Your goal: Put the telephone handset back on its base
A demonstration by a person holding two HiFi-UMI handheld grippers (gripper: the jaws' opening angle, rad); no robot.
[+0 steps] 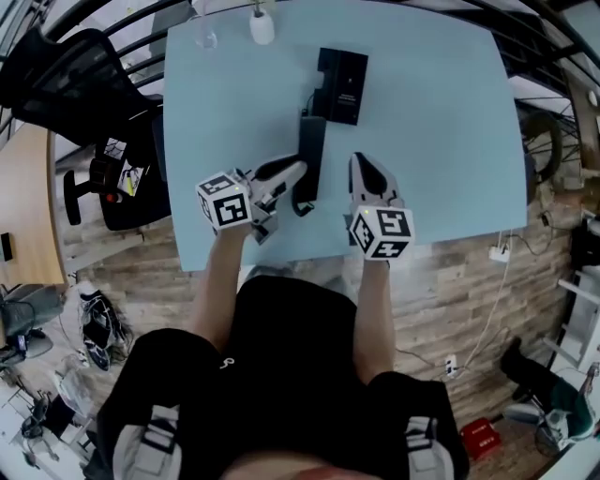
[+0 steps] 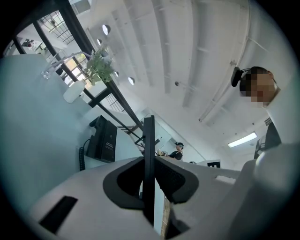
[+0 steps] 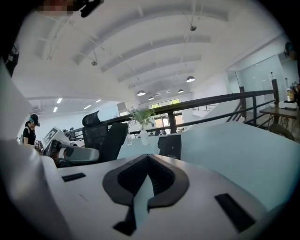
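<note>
The black handset (image 1: pixel 310 161) is near the table's front edge, its long axis pointing toward the black telephone base (image 1: pixel 342 86) farther back. My left gripper (image 1: pixel 296 172) comes in from the left and is shut on the handset's lower half. In the left gripper view the handset (image 2: pixel 149 154) shows edge-on as a dark bar squeezed between the pads, with the base (image 2: pixel 106 140) and coiled cord (image 2: pixel 82 158) beyond. Whether the handset is lifted off the table I cannot tell. My right gripper (image 1: pixel 362 161) is just right of the handset, its jaws shut (image 3: pixel 148 157) on nothing, facing the base (image 3: pixel 170 146).
A white vase (image 1: pixel 262 26) with a plant and a clear glass (image 1: pixel 206 38) stand at the light blue table's (image 1: pixel 441 141) far edge. A black office chair (image 1: pixel 70 84) is off its left side. Railings run behind the table.
</note>
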